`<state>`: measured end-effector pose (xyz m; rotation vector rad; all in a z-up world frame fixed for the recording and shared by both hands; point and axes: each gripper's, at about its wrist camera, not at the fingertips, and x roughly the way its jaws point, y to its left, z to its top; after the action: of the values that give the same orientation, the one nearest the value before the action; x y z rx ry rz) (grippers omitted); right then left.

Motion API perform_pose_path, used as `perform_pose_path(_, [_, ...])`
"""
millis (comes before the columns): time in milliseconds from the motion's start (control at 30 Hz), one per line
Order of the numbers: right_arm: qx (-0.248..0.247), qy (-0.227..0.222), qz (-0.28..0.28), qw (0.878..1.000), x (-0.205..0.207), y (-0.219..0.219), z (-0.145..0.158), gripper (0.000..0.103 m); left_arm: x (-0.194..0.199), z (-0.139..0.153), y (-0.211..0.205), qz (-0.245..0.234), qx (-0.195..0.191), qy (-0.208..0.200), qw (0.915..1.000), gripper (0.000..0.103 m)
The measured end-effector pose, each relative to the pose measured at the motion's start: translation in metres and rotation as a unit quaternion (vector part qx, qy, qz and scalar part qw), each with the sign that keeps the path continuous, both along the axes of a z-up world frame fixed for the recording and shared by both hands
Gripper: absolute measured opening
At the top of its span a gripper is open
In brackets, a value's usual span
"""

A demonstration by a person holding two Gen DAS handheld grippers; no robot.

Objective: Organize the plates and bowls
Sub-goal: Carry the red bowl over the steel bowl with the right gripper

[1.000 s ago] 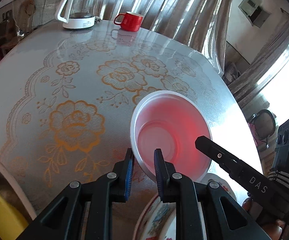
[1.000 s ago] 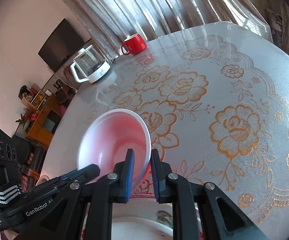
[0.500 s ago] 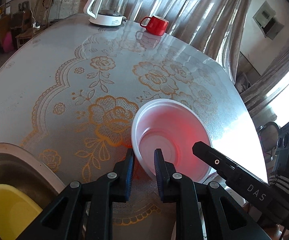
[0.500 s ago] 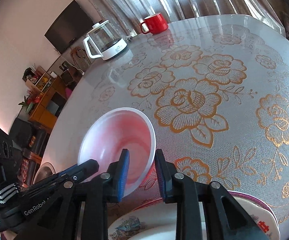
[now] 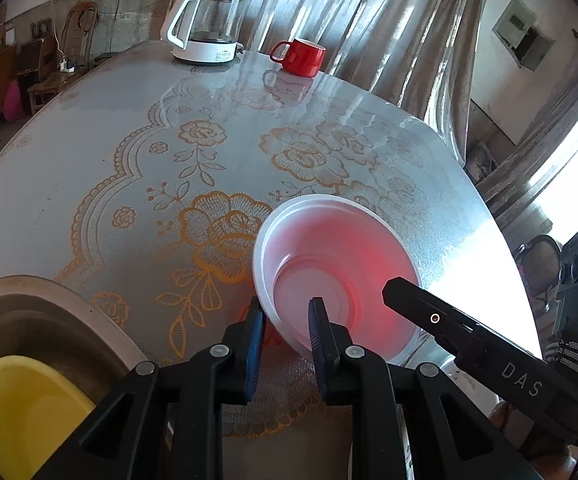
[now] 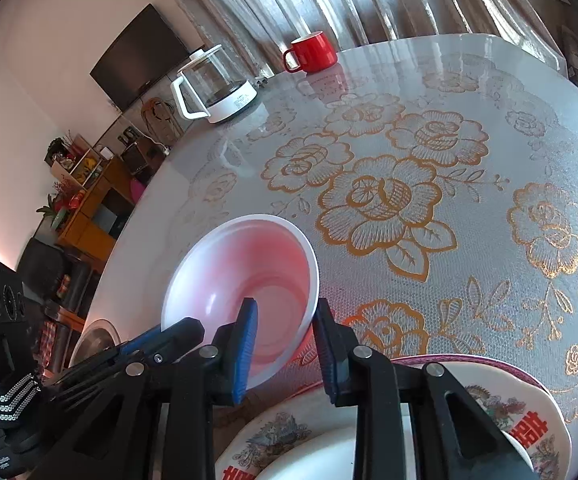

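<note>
A white bowl with a pink glow inside (image 5: 341, 280) is held above the flowered tablecloth. My left gripper (image 5: 287, 320) is shut on its near rim. My right gripper (image 6: 285, 328) is open, its jaws standing either side of the bowl's (image 6: 245, 280) other rim without pinching it. A decorated plate (image 6: 509, 408) with red characters lies just below my right gripper. A grey metal basin (image 5: 49, 320) holding a yellow bowl (image 5: 21, 408) sits at the lower left of the left wrist view.
A glass kettle on a white base (image 5: 207, 28) and a red mug (image 5: 303, 56) stand at the table's far edge by the curtain. The table edge (image 5: 501, 240) drops off to the right. A cabinet and TV (image 6: 145, 56) stand beyond.
My right gripper has opened and let go of the bowl's rim. My left gripper has carried the bowl left, bringing the basin and yellow bowl further into view.
</note>
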<state>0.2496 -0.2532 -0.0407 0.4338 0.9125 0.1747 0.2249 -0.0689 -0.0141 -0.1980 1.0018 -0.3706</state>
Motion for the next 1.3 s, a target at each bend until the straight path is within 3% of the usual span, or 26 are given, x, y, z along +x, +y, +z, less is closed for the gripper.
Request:
perform_pose_path(767, [0.025, -0.040, 0.010, 0.999, -0.031, 0.020, 0.031, 0.029, -0.043, 0.038, 0.030, 0.014, -0.030, -0.045, 0.9984, 0.021])
perform_pose_path(1300, [0.035, -0.060, 0.048, 0.996, -0.055, 0.056, 0.045, 0.029, -0.076, 0.053, 0.071, 0.040, -0.045, -0.063, 0.9962, 0.023])
